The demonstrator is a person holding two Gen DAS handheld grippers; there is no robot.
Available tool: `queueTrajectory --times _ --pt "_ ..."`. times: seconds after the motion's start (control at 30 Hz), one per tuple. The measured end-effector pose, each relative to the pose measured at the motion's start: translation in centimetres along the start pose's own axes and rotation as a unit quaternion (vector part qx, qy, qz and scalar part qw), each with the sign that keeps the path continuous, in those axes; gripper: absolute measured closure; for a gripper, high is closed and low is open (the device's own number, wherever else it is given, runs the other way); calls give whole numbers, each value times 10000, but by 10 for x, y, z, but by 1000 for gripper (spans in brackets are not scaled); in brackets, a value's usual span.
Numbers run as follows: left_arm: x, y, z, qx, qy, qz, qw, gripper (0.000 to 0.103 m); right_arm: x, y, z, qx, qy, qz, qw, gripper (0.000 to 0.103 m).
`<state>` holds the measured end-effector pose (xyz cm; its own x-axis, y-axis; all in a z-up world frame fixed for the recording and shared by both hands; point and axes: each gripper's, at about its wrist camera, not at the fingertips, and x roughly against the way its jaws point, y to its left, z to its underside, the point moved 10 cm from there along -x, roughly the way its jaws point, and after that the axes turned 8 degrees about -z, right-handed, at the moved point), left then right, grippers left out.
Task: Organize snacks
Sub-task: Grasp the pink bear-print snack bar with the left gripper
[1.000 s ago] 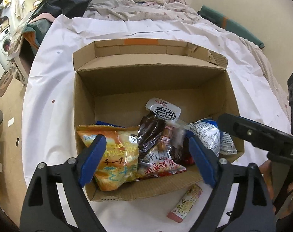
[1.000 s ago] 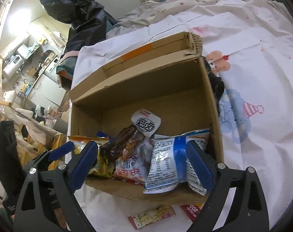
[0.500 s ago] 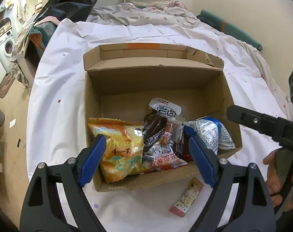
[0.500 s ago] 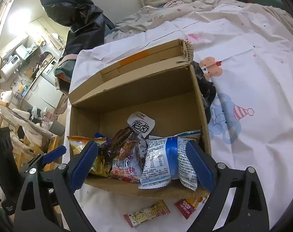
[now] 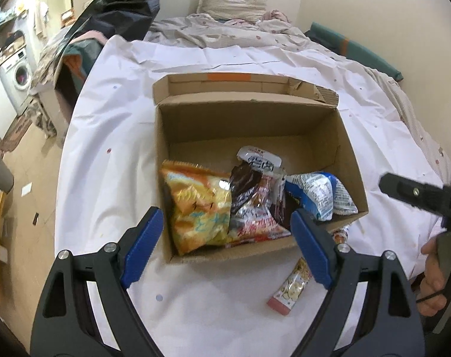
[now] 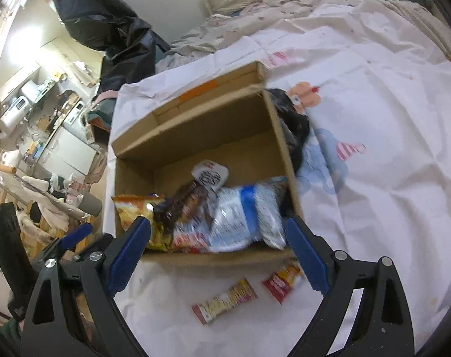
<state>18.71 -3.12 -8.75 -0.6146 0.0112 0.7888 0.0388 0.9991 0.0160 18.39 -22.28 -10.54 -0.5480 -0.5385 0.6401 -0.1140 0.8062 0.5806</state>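
An open cardboard box (image 5: 249, 119) (image 6: 195, 128) stands on a white sheet. It holds an orange chip bag (image 5: 195, 205) (image 6: 136, 208), a dark chocolate pack (image 5: 246, 184) (image 6: 183, 202), a red-and-silver pack (image 5: 252, 223) and a blue-and-white bag (image 5: 323, 190) (image 6: 243, 214). A pink-and-yellow snack stick (image 5: 290, 285) (image 6: 225, 300) and a red packet (image 6: 282, 279) lie on the sheet in front of the box. My left gripper (image 5: 226, 238) is open and empty above the box's near edge. My right gripper (image 6: 218, 247) is open and empty there too, and it also shows in the left wrist view (image 5: 418, 193).
A black bag (image 6: 290, 125) lies against the box's right wall. The bed (image 5: 255, 59) runs back to a pillow (image 5: 234, 0) and rumpled bedding. Black plastic (image 5: 121, 3) hangs at the back left. The bed's left edge drops to the floor, with a washing machine (image 5: 17, 74) beyond.
Both grippers have pulled back and up from the box, so it looks smaller and farther. The loose snack stick and red packet on the sheet have come further into view.
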Motion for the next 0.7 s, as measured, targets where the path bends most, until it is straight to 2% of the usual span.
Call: queueTrajectory --times 0.1,0.27,0.4,0.47,0.57,0.7 --pt "2 1 14 75 133 121 9998 18 9 -16 22 -176 116 213 9996 8" --pt "-5 -5 44 51 487 225 9985 18 23 -46 59 -798 222 327 9960 8" --pt "-20 -32 69 -312 905 409 9946 18 25 -61 68 -964 263 484 9938 8" --pt "-31 -52 82 -709 1129 512 9897 18 26 -64 66 -1023 221 518 9932 8" --pt "-51 -89 111 -1230 1685 850 9743 18 26 -66 62 -1074 191 512 9927 8" --pt "-68 -115 131 -1972 1857 710 9600 18 25 -69 63 -1077 245 583 9922 8"
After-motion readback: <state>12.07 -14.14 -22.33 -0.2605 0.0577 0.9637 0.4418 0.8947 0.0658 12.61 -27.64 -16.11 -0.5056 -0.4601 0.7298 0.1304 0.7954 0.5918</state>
